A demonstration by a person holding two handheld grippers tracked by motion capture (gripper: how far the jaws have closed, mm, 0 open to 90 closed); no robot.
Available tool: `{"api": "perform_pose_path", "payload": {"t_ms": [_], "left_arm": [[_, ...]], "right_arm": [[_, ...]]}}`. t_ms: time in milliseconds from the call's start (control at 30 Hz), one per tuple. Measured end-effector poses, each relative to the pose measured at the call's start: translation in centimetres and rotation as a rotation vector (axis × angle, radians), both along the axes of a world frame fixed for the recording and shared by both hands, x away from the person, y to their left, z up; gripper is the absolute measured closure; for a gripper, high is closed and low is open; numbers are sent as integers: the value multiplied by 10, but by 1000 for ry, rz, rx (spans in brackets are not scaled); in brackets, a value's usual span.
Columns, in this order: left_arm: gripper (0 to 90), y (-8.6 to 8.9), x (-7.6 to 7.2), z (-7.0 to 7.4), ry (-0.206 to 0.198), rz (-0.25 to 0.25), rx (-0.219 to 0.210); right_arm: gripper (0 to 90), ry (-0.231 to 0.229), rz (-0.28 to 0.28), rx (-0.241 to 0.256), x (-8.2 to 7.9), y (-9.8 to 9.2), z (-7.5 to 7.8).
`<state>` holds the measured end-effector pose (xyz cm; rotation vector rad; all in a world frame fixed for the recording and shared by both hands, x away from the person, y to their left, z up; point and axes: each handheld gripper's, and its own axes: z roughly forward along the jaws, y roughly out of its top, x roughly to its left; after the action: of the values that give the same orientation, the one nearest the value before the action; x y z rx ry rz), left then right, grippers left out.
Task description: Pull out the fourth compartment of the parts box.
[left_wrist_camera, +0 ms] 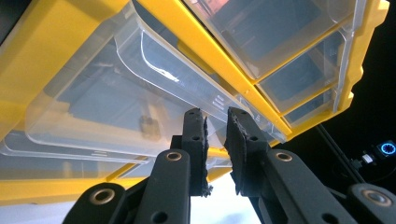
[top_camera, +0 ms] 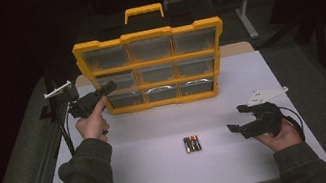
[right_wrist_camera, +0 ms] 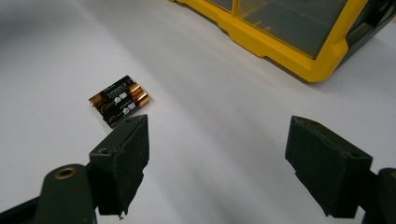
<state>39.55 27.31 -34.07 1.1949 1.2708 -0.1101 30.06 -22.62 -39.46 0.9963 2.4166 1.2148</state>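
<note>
Dark room all around, and a white counter in front of me carrying a yellow organiser that stands upright on its long edge, handle on top, its clear drawers facing me in three rows of three.

My left forearm comes up along the left side of the counter, the hand raised with the thumb pointing up, and my left claw reaches rightward to the organiser's left edge, at the lower drawers. In the left gripper view its jaws stand close together with a narrow slit of light between them, nothing clamped in them, right up against the lip of a clear drawer; whether they touch the plastic I cannot tell.

My right hand rests low at the right of the counter, palm up under the tool, and my right claw points left with its jaws spread wide, holding nothing.

A small pack of batteries lies flat near the counter's middle, well apart from the organiser and left of my right claw. Their long axes run away from me, toward the organiser, side by side.
</note>
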Motion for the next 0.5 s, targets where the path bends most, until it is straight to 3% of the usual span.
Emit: {"api": "perform_pose_path", "payload": {"t_ms": [500], "left_arm": [[771,3,-9,1,-5,-30,13]], "right_arm": [[207,-1,0,-1,0,0,0]]}}
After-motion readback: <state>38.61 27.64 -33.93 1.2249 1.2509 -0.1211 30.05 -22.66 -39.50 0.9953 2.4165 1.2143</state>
